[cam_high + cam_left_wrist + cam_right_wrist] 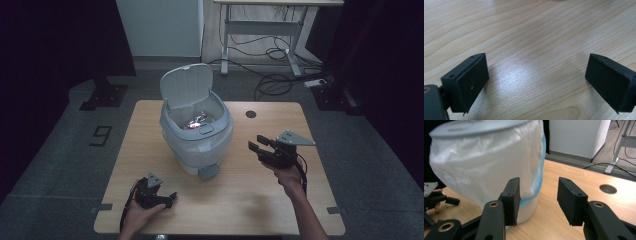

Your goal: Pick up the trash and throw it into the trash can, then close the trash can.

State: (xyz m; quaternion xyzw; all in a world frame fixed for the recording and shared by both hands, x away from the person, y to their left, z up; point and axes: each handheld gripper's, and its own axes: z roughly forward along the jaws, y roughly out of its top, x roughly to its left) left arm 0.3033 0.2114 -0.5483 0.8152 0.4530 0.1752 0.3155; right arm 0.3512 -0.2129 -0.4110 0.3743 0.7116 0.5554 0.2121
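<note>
Right now the right hand-held gripper hangs above the wooden counter with its jaws partly apart and nothing between them. They point toward the trash bin, which stands just beside their tips on that gripper's left in the high view. In the right gripper view, the bin rises straight ahead and to the left of the right hand-held gripper, close but not touching. The left jaw overlaps the bin's lower wall in the picture. The gap between the jaws looks past the bin's edge onto bare counter.

A white plastic liner is pulled over the bin's body, with a blue edge showing at the side nearest the gripper. From above, the bin's lid stands tipped up at the far side. Something shiny and reddish lies inside.

The left hand-held gripper rests low on the counter, well apart from the bin, which lies ahead of it and to its right. Its own camera shows the left hand-held gripper with jaws wide apart over plain wood grain, holding nothing. A round cable hole sits in the counter beyond the right gripper.
</note>
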